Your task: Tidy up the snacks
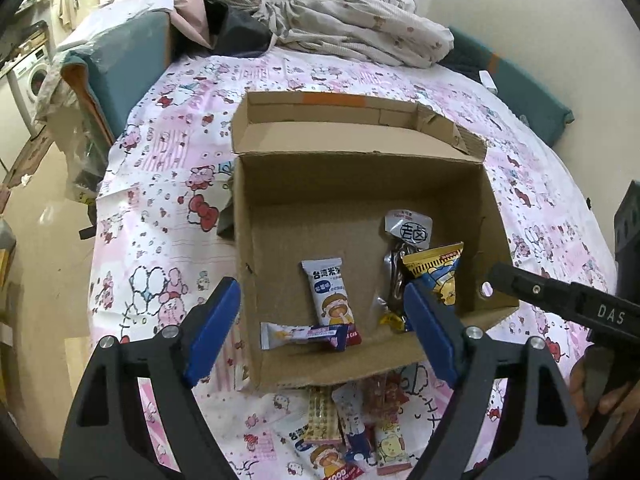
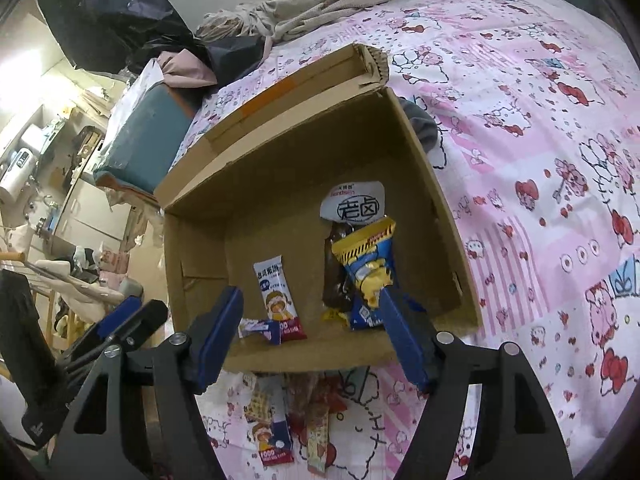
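The white top of the clear vacuum-sealed snack pouch [image 2: 353,205] in the brown cardboard box [image 2: 416,152] carries two big characters, "老卤", in a rounded frame. The white snack bar wrapper with a cartoon child [image 2: 277,297] has "FOOD" on its red bottom end. The black body of the right gripper [image 1: 580,306] bears the letters "DAS".

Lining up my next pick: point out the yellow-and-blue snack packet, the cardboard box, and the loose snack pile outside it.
yellow-and-blue snack packet [image 2: 368,272]: right wrist view, middle of wrapper.
cardboard box [image 1: 360,184]: left wrist view, inner far wall.
loose snack pile [image 1: 352,432]: left wrist view, centre of the pile.
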The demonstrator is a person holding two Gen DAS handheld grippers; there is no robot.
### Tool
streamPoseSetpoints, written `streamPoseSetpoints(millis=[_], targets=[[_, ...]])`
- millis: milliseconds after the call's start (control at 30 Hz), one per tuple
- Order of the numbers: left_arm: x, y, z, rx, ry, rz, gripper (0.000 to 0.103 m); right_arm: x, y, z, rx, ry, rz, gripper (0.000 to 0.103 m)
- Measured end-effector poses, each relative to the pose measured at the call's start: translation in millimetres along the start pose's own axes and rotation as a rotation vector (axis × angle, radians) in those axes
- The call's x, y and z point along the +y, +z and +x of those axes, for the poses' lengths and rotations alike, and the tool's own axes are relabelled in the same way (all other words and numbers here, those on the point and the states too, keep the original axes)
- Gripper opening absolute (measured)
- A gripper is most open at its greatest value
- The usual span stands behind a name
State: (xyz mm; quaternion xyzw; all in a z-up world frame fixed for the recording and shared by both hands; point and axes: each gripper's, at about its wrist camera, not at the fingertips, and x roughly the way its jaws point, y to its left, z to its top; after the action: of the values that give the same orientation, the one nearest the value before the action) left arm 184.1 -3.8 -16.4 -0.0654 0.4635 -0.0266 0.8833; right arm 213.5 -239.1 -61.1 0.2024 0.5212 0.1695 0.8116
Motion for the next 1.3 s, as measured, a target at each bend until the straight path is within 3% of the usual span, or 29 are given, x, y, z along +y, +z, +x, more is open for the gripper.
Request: streamPoseSetpoints(millis=[200,600,733,900,1133,1300], targets=[[9,-15,-10,0.004,0.043,0.007,0.082,-4,-15,-11,0.008,-0.012,0.009,0.074],[21,-39,-18,0.064,0.049,-0.038,0.082,-2,-63,-14,0.084,0.003,0.052,0.074],[26,-50,-19,0.083,0.065,-0.047,0.081,-3,-78,-17,0.068,-0.061,0.063,0.074],[37,-57,-17,0.108,0.070,-0.092,0.081,-14,-93,-13,0.083,-0.040,0.117,0.074],[47,-81,14,0.261,0.055,-0.177,0.081,-24,-96,4,0.107,-0.058,0.147,0.074],[41,-124,43,0.418,0.088,-0.227,0.081,-26,-96,12,0.128,-0.062,0.157,0.074]])
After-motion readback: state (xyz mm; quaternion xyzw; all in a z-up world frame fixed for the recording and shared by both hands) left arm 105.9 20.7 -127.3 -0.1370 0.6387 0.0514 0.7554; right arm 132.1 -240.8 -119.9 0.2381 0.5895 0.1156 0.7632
